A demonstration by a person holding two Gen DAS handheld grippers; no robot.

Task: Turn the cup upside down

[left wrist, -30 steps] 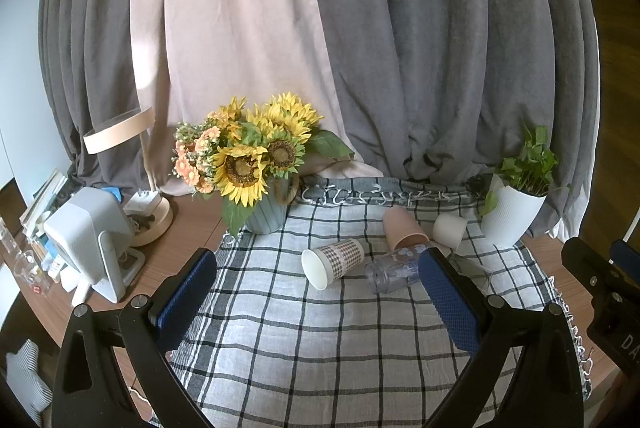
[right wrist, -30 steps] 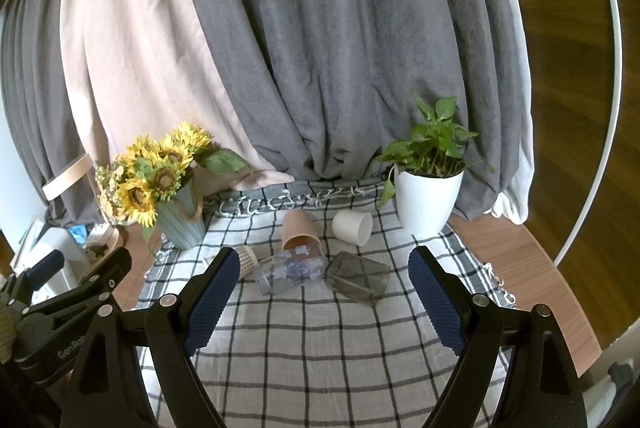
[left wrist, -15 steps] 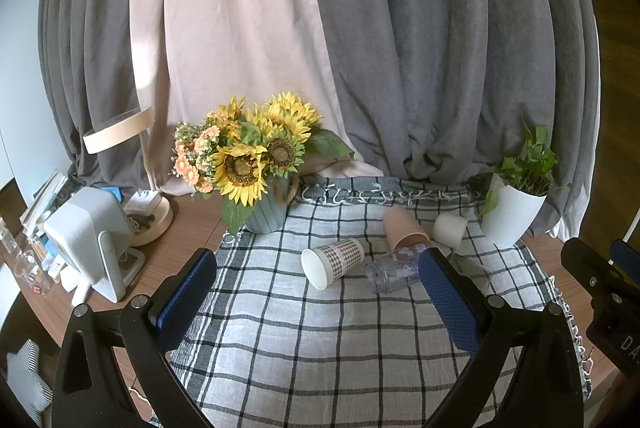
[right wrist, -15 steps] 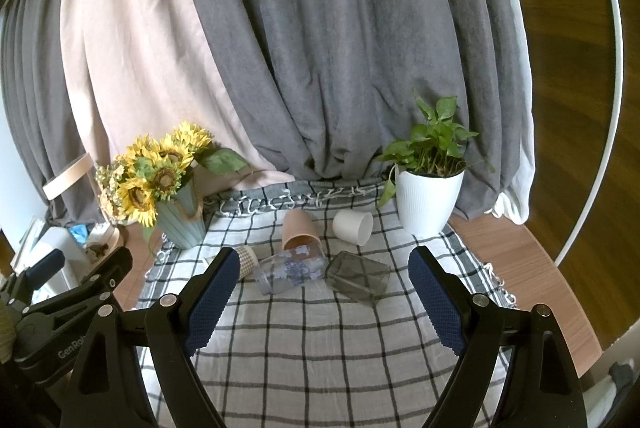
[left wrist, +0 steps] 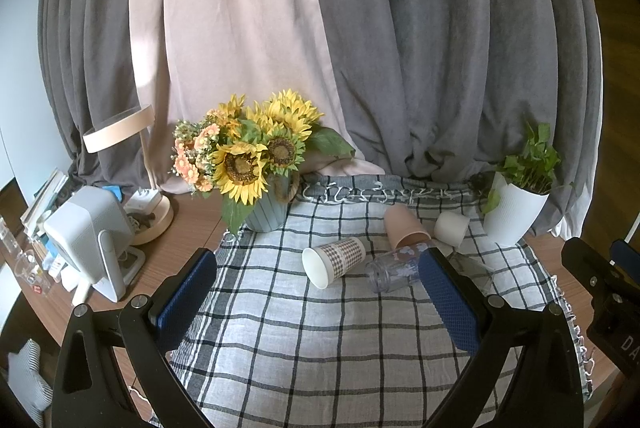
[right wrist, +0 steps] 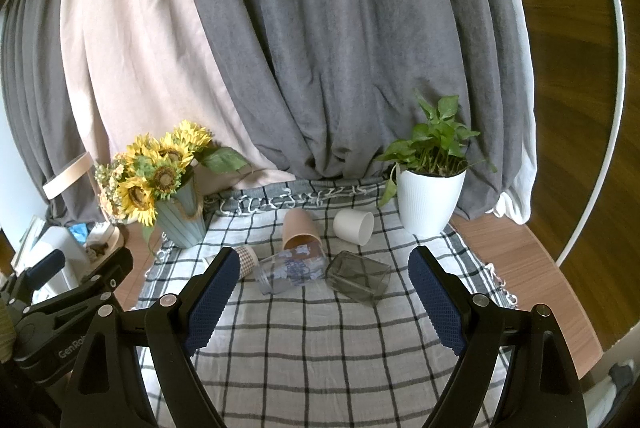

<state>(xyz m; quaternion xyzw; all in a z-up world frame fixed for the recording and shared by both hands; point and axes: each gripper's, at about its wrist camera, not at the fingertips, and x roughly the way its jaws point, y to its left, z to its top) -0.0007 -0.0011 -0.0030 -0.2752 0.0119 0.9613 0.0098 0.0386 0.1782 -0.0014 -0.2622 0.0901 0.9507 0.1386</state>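
Note:
Several cups lie on their sides on a checked cloth: a patterned paper cup, a clear printed glass, a pink cup and a white cup. The right wrist view also shows the clear glass, the pink cup, the white cup and a grey square glass. My left gripper is open and empty, well short of the cups. My right gripper is open and empty, just short of the glasses.
A vase of sunflowers stands at the cloth's back left. A potted plant in a white pot stands at the back right. A lamp and a white device sit on the wooden table to the left. Curtains hang behind.

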